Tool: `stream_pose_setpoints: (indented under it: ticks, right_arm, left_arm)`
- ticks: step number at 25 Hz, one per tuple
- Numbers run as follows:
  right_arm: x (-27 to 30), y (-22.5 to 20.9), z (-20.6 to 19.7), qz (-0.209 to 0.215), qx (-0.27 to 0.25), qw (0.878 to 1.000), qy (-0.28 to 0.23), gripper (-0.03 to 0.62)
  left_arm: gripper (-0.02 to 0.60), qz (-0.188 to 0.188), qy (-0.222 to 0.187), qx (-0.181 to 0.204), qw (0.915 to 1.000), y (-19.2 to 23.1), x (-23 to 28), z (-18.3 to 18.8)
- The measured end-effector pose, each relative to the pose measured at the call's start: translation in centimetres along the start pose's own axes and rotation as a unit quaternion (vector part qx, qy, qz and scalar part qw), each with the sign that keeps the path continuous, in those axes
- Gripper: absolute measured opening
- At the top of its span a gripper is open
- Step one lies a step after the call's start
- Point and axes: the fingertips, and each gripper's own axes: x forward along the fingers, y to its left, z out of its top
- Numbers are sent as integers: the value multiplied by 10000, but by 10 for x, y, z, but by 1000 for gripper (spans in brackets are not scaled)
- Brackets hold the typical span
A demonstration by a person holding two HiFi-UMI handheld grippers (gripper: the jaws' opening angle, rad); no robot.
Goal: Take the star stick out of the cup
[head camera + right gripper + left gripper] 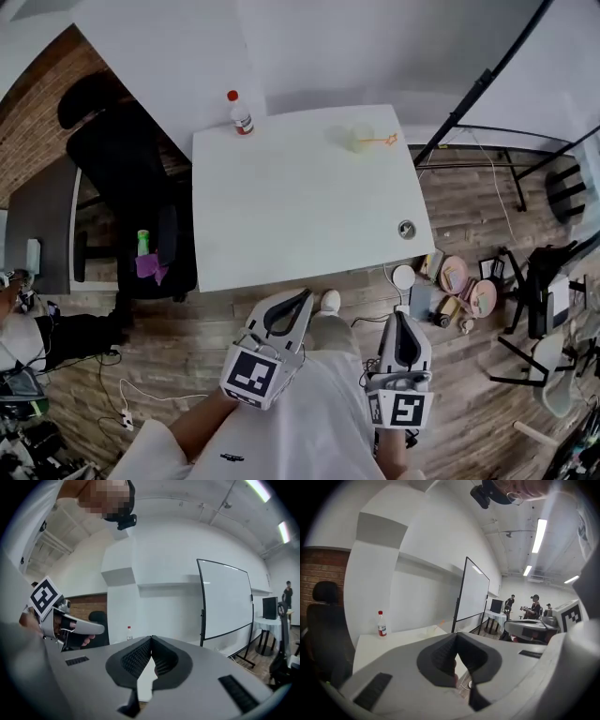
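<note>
Left gripper [305, 294] hangs short of the surface [300, 216], fingers pressed together on nothing; right gripper [401, 316] likewise closed and empty. Well ahead of the fingers stand a bottle [241, 113], then the cup [360, 138], star stick [382, 141] apparently inside, poking rightward.

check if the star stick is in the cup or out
In: the star stick leans out of the cup, its star end past the rim.
</note>
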Motion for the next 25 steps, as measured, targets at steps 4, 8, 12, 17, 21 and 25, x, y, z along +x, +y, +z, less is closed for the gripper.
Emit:
stream_pose_setpoints:
  ticks: [4, 8, 12, 17, 21, 25]
  right_arm:
    - [43, -51, 9, 285, -226, 9993, -14, 3]
    - [77, -93, 12, 326, -330, 9989, 5, 3]
    - [109, -106, 20, 394, -404, 9984, -29, 3]
    - [154, -109, 26, 466, -414, 9980, -66, 3]
    - [188, -105, 27, 453, -335, 9984, -42, 4]
    - [217, -102, 20, 472, -344, 9983, 9, 4]
  left_arm:
    - [-5, 212, 3, 52, 9998, -2, 56, 24]
    - [-5, 372, -162, 195, 9990, 3, 91, 38]
    - [-5, 442, -140, 172, 9988, 13, 111, 47]
    - [-5, 387, 86, -27, 9992, 28, 137, 59]
    - [-5, 272, 306, -117, 9991, 41, 157, 64]
    - [-5, 189, 351, -147, 9991, 55, 177, 62]
